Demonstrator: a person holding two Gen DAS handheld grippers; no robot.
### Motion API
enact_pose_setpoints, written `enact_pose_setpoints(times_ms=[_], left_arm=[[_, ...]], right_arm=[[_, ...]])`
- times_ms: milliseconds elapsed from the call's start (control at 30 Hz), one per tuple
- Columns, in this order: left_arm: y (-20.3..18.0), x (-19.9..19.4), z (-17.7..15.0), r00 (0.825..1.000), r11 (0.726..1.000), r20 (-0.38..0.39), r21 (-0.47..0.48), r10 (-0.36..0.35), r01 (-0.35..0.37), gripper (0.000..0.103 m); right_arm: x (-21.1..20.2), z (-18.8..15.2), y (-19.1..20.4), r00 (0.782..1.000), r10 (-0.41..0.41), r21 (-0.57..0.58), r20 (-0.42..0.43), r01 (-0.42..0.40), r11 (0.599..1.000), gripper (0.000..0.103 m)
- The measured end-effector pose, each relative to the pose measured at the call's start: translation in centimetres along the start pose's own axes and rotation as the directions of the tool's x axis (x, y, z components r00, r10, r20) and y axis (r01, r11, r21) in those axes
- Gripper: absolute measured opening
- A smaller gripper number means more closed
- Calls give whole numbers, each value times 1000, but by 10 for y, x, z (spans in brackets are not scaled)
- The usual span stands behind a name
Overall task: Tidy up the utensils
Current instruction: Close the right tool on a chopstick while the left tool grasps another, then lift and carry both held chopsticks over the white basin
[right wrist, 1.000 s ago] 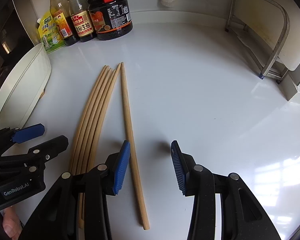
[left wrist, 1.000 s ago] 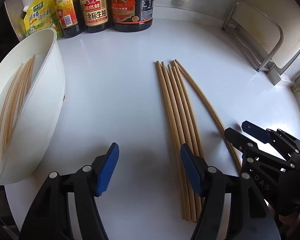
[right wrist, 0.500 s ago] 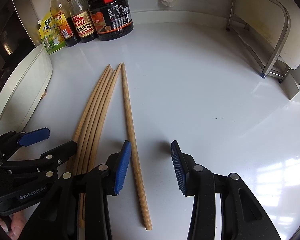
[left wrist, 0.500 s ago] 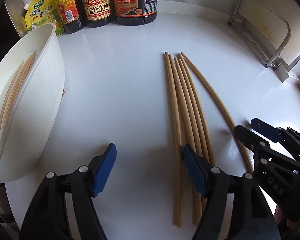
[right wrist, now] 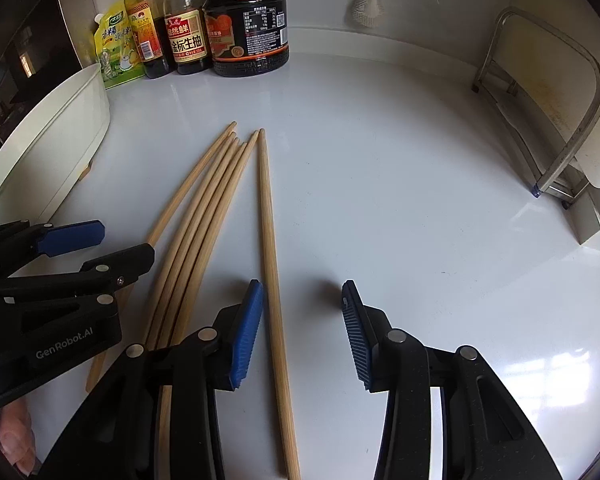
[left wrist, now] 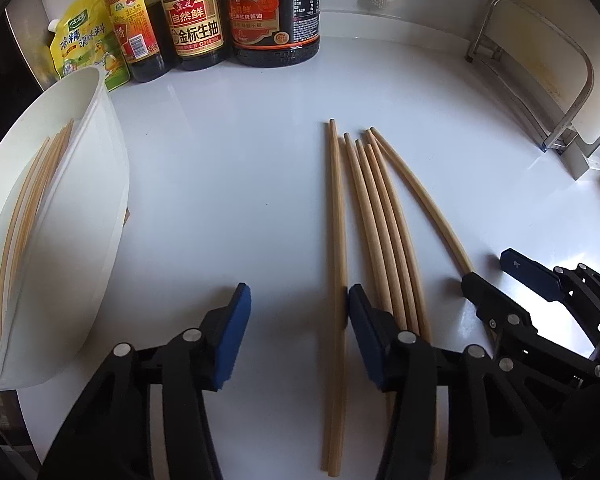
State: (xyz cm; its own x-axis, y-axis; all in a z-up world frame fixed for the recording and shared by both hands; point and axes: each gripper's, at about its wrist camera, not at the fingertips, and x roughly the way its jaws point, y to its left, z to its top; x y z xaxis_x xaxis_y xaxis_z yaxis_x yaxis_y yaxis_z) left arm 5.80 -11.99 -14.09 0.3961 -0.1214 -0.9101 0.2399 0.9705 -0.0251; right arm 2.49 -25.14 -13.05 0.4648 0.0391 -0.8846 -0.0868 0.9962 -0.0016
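While both grippers' tongs stand spread, the left gripper (left wrist: 296, 334) brackets the leftmost chopstick (left wrist: 337, 248) at lower centre; closing squarely on it alone should suit transfer to the white container (left wrist: 100, 200) at left.

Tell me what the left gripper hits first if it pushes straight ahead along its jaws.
Likely the leftmost long wooden chopstick, lying between the open jaws of the left gripper against its right pad. Beyond that, bare white countertop up to the dark soy sauce bottles.
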Motion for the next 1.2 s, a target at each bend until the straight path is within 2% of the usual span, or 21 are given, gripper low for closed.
enact_pose_setpoints(times_ms=[67,100,133,167,267,400,733,967,1200], left_arm=[[-2,-2,0,1000,1000,-1,8,-9,9,30],[-3,-2,1,1000,1000,-3,14,-16,16,25],[-4,-2,1,1000,1000,-6,20,-22,22,15],[-5,-2,1,1000,999,-11,23,-29,29,8],[-4,-2,1,999,999,-19,30,-40,40,8],[2,-4,0,998,999,-41,25,-43,44,7],[22,-38,3,999,999,-27,25,-46,47,7],[32,-81,8,998,996,21,72,-57,55,7],[63,-125,22,992,995,103,77,-72,64,7]], right_arm=[[0,1,1,1000,3,-7,-1,-3,1000,32],[0,2,3,1000,3,-12,-2,-3,1000,20],[0,2,5,1000,1,-18,-3,-2,1000,10],[0,2,6,1000,-1,-24,-4,1,1000,7],[0,1,7,1000,6,-14,-8,-6,1000,6],[-2,1,0,998,55,60,-26,-54,997,6],[-41,6,10,993,116,145,24,-118,982,6],[-76,14,19,987,147,206,71,-159,965,6],[-108,36,49,979,151,180,134,-174,968,6]])
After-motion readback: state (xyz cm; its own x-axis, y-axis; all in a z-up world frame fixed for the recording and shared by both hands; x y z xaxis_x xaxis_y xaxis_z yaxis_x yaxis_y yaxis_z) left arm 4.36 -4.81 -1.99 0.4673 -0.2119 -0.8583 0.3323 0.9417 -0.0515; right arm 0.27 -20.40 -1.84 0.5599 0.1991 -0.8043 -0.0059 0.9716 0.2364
